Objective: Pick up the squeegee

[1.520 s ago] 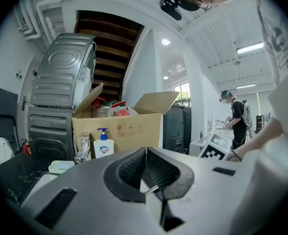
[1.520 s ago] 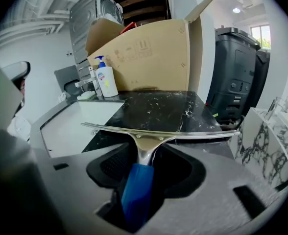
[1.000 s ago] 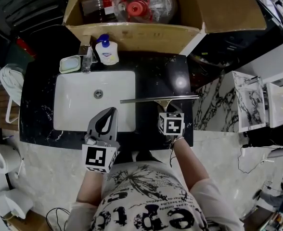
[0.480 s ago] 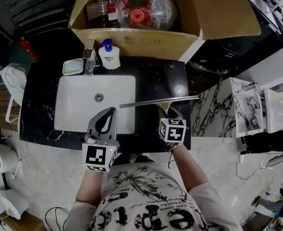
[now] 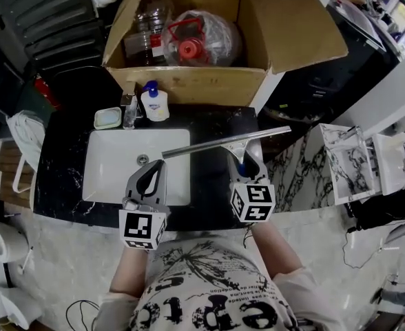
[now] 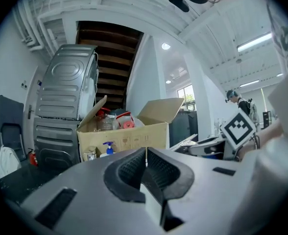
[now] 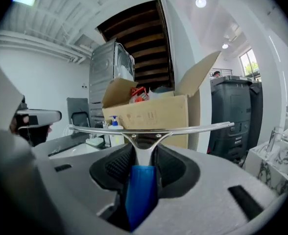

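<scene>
The squeegee [image 5: 223, 142] has a long metal blade and a blue handle [image 7: 141, 187]. My right gripper [image 5: 244, 158] is shut on that handle and holds the squeegee in the air above the black counter [image 5: 216, 178], blade crosswise over the sink's right side. In the right gripper view the blade [image 7: 149, 129] spans the picture just past the jaws. My left gripper [image 5: 153, 176] hovers over the white sink [image 5: 113, 174], its jaws closed together with nothing between them [image 6: 146, 166].
An open cardboard box [image 5: 195, 81] with bottles stands behind the sink. A blue-capped soap dispenser [image 5: 154, 102], a faucet [image 5: 129, 109] and a soap dish [image 5: 107, 118] line the sink's back edge. Marble slabs [image 5: 350, 161] lie at the right.
My right gripper has lifted the squeegee off the counter and tilted it up. The left gripper rose slightly over the sink.
</scene>
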